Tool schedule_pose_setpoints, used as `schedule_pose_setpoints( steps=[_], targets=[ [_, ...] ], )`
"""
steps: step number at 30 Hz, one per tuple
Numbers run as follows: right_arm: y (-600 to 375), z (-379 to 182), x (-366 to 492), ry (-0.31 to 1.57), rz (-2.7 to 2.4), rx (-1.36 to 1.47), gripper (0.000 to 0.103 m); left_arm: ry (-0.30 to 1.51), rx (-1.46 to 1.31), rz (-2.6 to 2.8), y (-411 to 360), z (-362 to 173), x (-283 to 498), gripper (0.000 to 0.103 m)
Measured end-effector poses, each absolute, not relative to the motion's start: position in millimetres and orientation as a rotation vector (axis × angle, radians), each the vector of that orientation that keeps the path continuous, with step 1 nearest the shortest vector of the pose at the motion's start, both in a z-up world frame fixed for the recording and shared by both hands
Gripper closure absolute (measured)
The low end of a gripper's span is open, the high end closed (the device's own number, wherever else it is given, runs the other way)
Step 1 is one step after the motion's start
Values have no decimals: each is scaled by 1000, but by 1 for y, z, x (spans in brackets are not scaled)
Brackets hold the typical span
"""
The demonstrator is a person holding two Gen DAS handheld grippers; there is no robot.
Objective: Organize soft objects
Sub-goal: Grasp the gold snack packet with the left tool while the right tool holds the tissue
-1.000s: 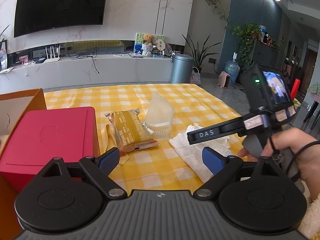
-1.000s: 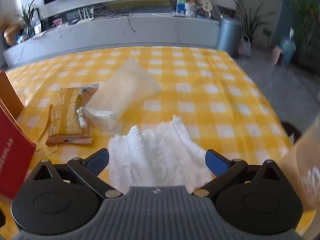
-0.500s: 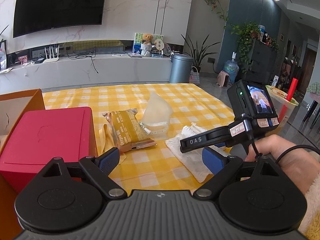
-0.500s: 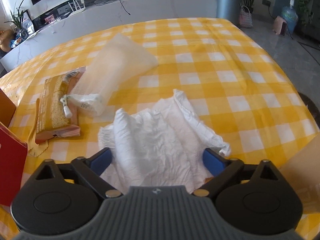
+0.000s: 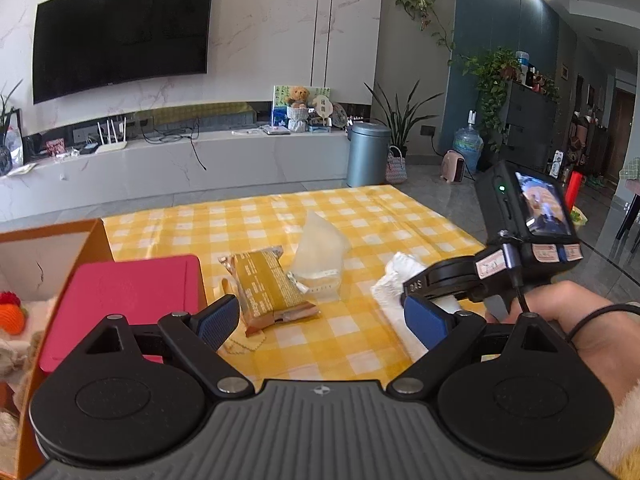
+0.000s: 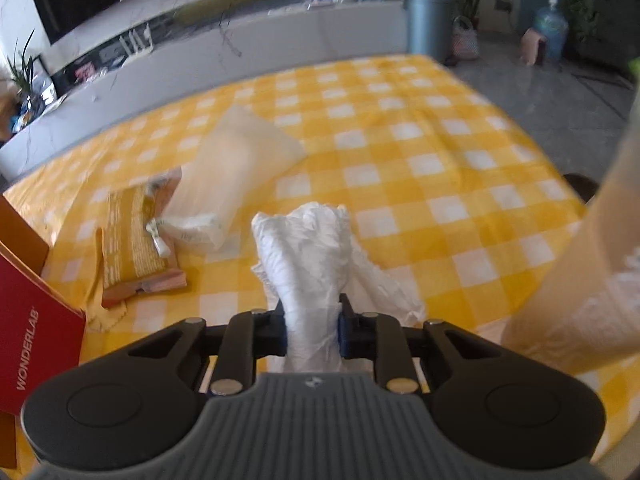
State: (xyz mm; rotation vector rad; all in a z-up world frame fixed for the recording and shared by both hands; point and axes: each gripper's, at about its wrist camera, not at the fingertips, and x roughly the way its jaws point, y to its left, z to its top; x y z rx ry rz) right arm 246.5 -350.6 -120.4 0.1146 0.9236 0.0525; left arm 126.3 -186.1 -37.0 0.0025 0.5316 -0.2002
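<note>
- Our right gripper point(image 6: 312, 326) has just been closing, and its two blue pads now pinch the white crumpled cloth point(image 6: 310, 248) from both sides.
- The cloth is bunched into a narrow neck between the fingers; the rest of it spreads beyond the fingertips on the yellow checked tablecloth point(image 6: 440, 168), near the table's right edge.
- Our left gripper point(image 5: 320, 318) stands wide open with nothing between its fingers, above the near part of the table.
- The yellow snack packet point(image 5: 268, 284) lies near the middle of the table, and the translucent plastic pouch point(image 5: 320, 256) lies against its right side.
- The red box point(image 5: 124, 300) sits at the left edge of the table, against an orange cardboard box point(image 5: 98, 240).
</note>
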Motion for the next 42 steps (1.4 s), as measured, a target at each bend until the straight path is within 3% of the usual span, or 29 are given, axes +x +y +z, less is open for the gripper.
schedule_pose_setpoints(
  steps=[11, 22, 42],
  targets=[
    [-357, -104, 248, 920, -41, 105, 83, 650, 18, -150, -193, -17, 194, 0],
    [-378, -112, 260, 943, -43, 193, 83, 950, 38, -70, -228, -73, 297, 0],
    [-364, -117, 267, 972, -46, 88, 81, 1003, 90, 162, -205, -124, 368, 0]
  ],
)
